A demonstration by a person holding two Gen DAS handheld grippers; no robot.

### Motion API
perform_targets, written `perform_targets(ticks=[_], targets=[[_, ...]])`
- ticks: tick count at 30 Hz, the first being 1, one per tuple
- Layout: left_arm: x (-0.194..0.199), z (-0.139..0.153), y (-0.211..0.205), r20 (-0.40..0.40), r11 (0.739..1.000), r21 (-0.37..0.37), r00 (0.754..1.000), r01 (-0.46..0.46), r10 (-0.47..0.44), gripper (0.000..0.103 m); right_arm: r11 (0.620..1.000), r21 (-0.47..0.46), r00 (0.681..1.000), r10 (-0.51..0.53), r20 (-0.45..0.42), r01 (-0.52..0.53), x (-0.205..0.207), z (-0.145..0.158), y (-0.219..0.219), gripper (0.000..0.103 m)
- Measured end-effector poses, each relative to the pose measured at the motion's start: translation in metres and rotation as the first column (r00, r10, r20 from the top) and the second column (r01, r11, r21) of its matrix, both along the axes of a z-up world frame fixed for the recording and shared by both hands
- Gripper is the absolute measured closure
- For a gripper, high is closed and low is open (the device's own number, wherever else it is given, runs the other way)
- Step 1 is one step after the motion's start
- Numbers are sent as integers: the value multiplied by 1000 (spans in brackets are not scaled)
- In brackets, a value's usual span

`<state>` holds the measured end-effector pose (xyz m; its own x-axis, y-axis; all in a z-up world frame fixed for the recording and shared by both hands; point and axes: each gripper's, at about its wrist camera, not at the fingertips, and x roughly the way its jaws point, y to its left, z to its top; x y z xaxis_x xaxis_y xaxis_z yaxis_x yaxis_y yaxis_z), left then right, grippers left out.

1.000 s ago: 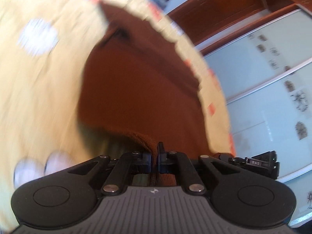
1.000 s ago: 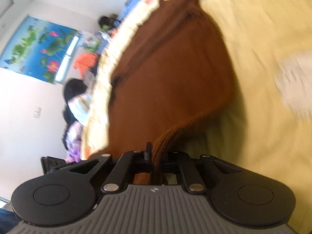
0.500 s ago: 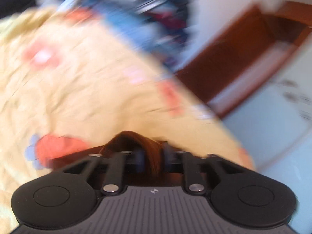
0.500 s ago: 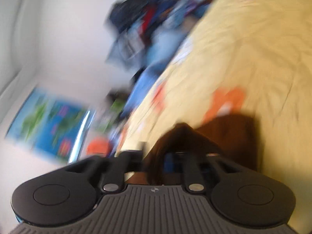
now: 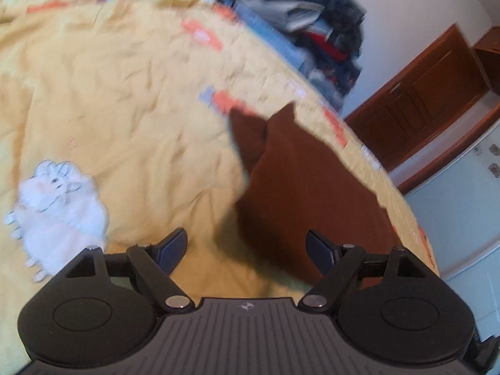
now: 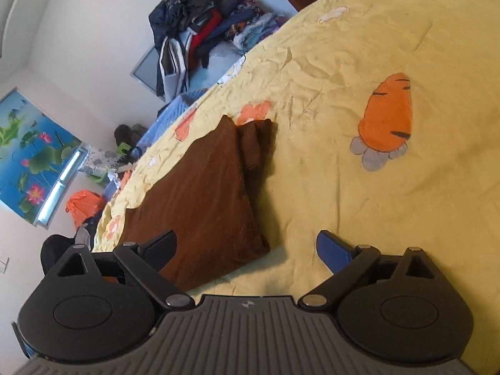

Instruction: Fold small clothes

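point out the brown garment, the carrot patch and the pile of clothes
brown garment (image 6: 203, 193): right wrist view, middle of the folded top layer
carrot patch (image 6: 387, 115): right wrist view, orange body of the carrot
pile of clothes (image 6: 200, 31): right wrist view, dark and red heap's centre

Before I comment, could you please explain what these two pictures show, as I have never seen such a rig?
A person holds a two-finger gripper in each hand, and each carries a fisheye camera looking forward along its fingers. One picture is from the left gripper, the other from the right gripper. Both are open and hold nothing. Ahead lies a folded brown garment on a yellow bedspread printed with a carrot. A clothes pile sits beyond the bed.
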<state>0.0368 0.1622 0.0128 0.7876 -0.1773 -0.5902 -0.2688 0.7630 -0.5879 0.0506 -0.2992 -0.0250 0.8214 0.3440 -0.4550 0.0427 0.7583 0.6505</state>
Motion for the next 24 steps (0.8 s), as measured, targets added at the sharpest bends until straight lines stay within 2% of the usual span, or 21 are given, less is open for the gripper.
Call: perform_targets(ticks=[3,5,6,7,8,9,12,14,18,20,22,24], targets=[[25,-5,-12,25,1000,0,999,-22,22,19,999,39,1000,22,-18,-22,28,2,12,3],[42,-5,-23,23,996,68,998,-56,55,21,999,50,1000,19,-16,-18,44,6,23,3],[50,-2,-28,1,994,93,999,-50,50,40,999,43,1000,26,-18,-25,53,7,28,10],[57,-3,-33,-32,994,106,999,-32,35,60,999,31,999,33,-37,-32,58,7,33,20],[65,-4,-35,-65,992,127,997,-25,34,75,999,15,996,41,-73,-40,66,5,37,56],[67,-3,-35,-69,991,131,997,-20,29,83,998,13,992,57,-110,-56,73,0,39,80],[68,2,-28,-80,994,107,997,2,7,86,997,57,994,63,-93,-58,68,-3,31,80],[61,12,-25,-53,996,89,998,22,-18,88,995,65,996,76,-57,-72,54,4,28,81],[21,40,-28,8,988,108,994,107,-109,88,985,81,988,151,18,-152,11,20,26,82],[-6,46,-24,10,985,83,988,150,-152,88,973,100,978,206,29,-208,-21,22,26,81],[-38,39,-18,-25,978,84,982,191,-189,88,966,72,969,247,9,-247,-56,18,29,81],[-68,23,-11,-94,967,88,968,241,-232,82,966,57,966,256,-46,-254,-88,7,29,80]])
